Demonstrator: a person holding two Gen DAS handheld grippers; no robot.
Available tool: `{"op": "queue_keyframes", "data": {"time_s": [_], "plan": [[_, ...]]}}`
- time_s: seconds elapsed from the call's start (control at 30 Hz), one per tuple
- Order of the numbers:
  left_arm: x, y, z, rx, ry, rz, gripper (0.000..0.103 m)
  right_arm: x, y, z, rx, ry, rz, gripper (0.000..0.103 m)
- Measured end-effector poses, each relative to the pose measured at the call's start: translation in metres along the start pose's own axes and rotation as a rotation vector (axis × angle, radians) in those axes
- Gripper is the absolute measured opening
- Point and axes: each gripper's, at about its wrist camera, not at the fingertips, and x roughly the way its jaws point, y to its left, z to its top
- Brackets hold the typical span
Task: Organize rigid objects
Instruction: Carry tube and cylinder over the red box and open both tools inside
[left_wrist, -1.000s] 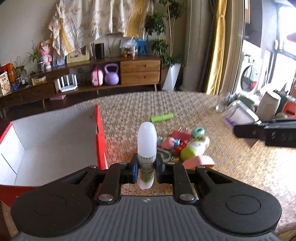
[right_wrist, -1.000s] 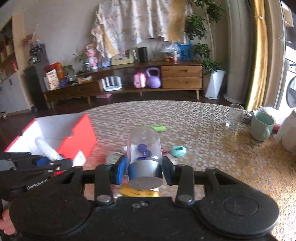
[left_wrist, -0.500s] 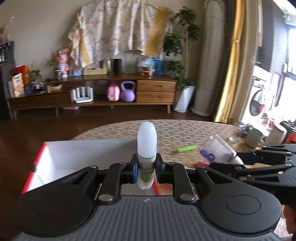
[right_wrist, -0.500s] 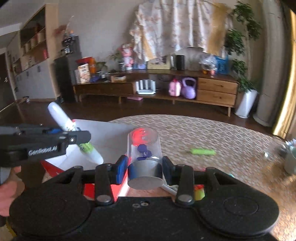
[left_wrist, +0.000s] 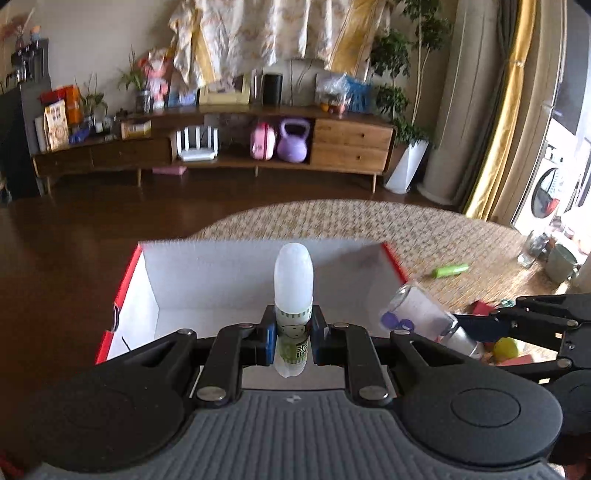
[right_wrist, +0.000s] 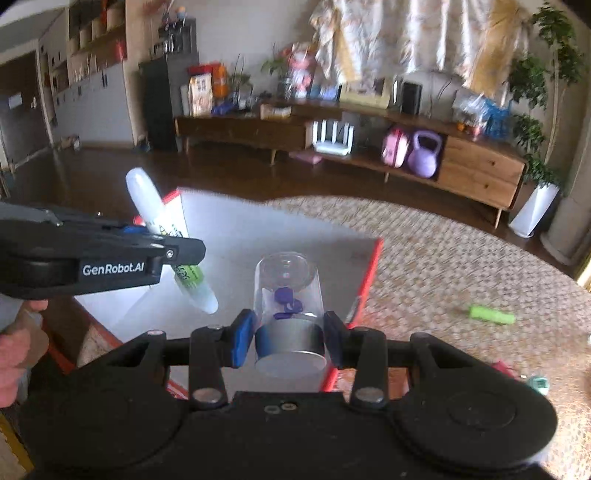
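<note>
My left gripper (left_wrist: 293, 341) is shut on a white bottle with a green label (left_wrist: 293, 295), held upright over the open red box with a white inside (left_wrist: 207, 280). From the right wrist view the same white bottle (right_wrist: 168, 236) sits tilted in the left gripper (right_wrist: 168, 242) above the box (right_wrist: 258, 236). My right gripper (right_wrist: 288, 338) is shut on a clear jar with a silver lid (right_wrist: 288, 291) that holds blue pieces. That jar (left_wrist: 417, 314) hangs over the box's right edge in the left wrist view, clamped by the right gripper (left_wrist: 458, 328).
A green tube (right_wrist: 491, 315) lies on the woven tablecloth (right_wrist: 461, 266), right of the box. Small toys (left_wrist: 506, 349) are piled at the right, with a glass (left_wrist: 532, 247) and a green mug (left_wrist: 561, 262) farther back. A hand (right_wrist: 18, 350) holds the left gripper.
Both grippers have swung left from the toy pile to over the red box, each keeping its object. The box now lies straight ahead in both views.
</note>
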Motion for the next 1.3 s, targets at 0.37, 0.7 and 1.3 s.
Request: {"op": "queue_keyframes", "data": {"time_s": [0.37,0.7,1.3], "plan": [[0.048,0.029,-0.025,-0.071,0.1,0.001,0.018,0.051,0.032,-0.003,-0.078,0.122,-0.006,0.04],[0.058,0.04,-0.026,-0.067,0.157,-0.028,0.018,0.072,0.034,0.002,-0.063,0.216,0.0,0.04],[0.035,0.045,-0.042,-0.036,0.243,0.004,0.02,0.022,0.027,0.002,-0.021,0.141,0.046,0.046]]}}
